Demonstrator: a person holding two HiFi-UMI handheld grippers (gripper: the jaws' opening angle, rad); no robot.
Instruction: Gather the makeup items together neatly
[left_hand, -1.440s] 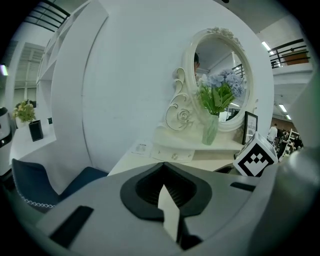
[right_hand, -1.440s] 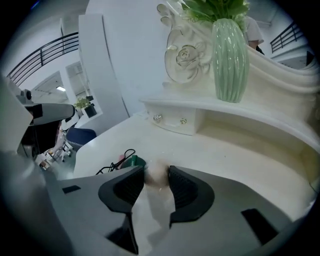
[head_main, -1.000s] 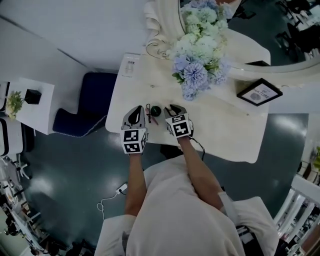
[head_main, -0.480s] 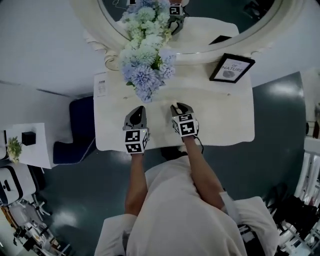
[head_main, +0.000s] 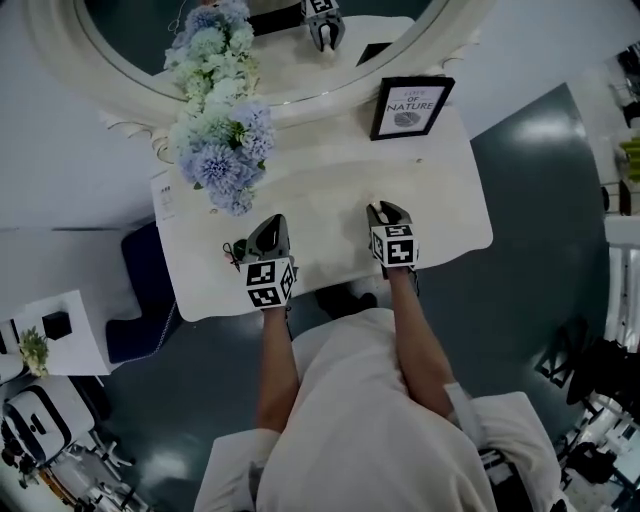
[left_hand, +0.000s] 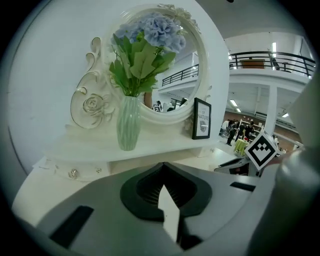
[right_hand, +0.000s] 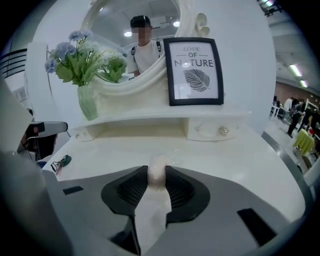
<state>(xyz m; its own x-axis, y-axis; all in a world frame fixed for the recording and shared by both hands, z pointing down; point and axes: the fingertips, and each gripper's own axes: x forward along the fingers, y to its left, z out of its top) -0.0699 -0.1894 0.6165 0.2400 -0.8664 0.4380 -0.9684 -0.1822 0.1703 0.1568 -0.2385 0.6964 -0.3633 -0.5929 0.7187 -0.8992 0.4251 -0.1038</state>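
Both forearms reach forward from the body over the near edge of the dressing table, and the grippers tilt down toward the mirror at the far side. The left gripper has its jaw tips together with nothing between them, and a small looped tool lies just to its left. The right gripper, well apart to the right, has just been opening its jaws a little. Its pads still touch both sides of a small pale rounded item.

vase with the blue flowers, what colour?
Pale green glass with vertical ribs. The vase shows best in the left gripper view.
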